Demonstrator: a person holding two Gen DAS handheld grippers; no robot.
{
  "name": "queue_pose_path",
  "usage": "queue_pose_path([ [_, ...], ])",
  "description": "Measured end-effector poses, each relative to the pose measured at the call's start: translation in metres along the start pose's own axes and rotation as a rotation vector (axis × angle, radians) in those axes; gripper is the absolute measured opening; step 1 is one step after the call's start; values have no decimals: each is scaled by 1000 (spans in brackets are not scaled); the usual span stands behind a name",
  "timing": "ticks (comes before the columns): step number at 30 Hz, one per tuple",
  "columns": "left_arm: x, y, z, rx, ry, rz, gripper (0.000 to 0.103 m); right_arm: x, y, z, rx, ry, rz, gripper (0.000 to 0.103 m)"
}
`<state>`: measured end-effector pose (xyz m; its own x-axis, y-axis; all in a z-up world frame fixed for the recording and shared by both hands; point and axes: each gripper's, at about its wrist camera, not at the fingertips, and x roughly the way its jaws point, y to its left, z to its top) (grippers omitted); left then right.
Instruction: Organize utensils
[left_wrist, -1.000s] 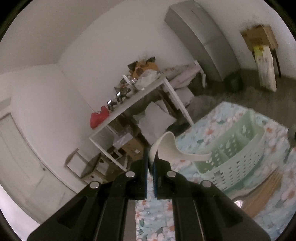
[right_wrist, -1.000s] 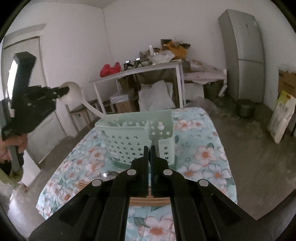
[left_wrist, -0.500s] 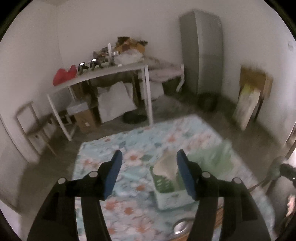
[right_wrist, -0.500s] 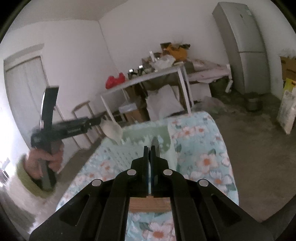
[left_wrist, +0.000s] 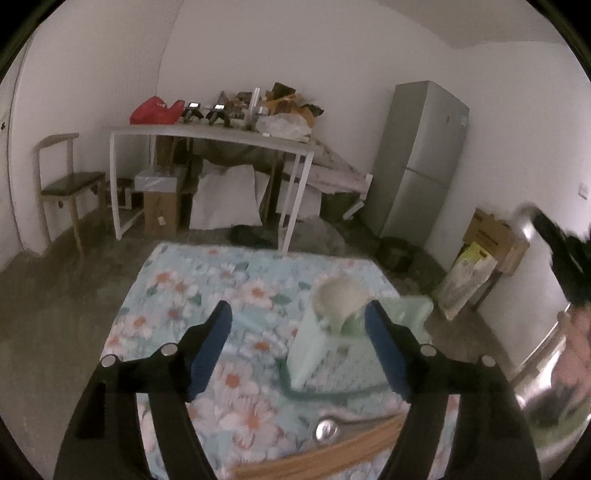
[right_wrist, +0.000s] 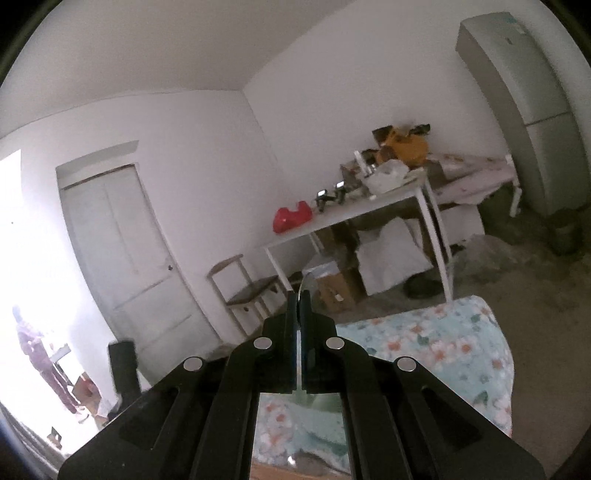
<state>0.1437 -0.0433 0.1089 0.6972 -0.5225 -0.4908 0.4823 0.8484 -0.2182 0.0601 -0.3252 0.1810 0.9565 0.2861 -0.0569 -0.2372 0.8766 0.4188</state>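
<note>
Ladle (left_wrist: 341, 301) in caddy (left_wrist: 325, 354), btwn opening left gripper (left_wrist: 299, 325) fingers.

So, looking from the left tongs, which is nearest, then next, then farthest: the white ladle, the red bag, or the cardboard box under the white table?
1. White ladle: just ahead of the left tongs, standing in the green basket.
2. Cardboard box: on the floor, past the flowery tablecloth.
3. Red bag: on the white table by the wall.

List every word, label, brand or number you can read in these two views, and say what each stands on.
None can be read.
Cardboard box by the wall: dark print, too blurred to read.
Yellow and white bag leaning below it: markings too small to make out.
Fridge: a small mark on its door, illegible.
</note>
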Motion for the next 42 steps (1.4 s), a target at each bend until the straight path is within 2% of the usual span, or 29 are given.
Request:
queue_pose_path([
  [3,-4,3,-21,14,27,21,77,21,-9,-7,11,38,-13,0],
  [9,1,9,-59,11,58,42,84,54,-40,-43,58,118,-44,0],
  [12,5,12,-74,-21,86,28,85,68,-57,-62,80,199,-102,0],
  [15,9,13,-84,-47,107,0,90,67,-64,-69,91,222,-131,5],
  [18,15,13,-88,-32,120,0,95,56,-57,-64,41,190,-188,23],
  [19,16,13,-89,-28,124,-1,97,54,-57,-62,31,177,-200,35],
  [21,20,11,-90,-18,134,-4,97,45,-51,-56,-4,139,-232,37],
  [23,23,12,-91,-21,146,-6,97,37,-46,-52,-33,107,-261,44],
  [27,28,14,-92,-42,158,-27,97,14,-36,-44,-67,34,-307,46],
  [30,32,15,-95,-43,173,-43,97,0,-28,-48,-61,13,-321,48],
  [33,34,15,-94,-39,185,-58,97,-12,-17,-60,-82,17,-350,54],
  [35,33,17,-93,-46,187,-68,97,-16,-10,-70,-96,32,-363,62],
  [39,25,19,-92,-56,171,-49,97,-11,-2,-96,-103,119,-374,67],
  [42,15,18,-90,-58,168,-40,97,-7,9,-112,-151,169,-473,72],
])
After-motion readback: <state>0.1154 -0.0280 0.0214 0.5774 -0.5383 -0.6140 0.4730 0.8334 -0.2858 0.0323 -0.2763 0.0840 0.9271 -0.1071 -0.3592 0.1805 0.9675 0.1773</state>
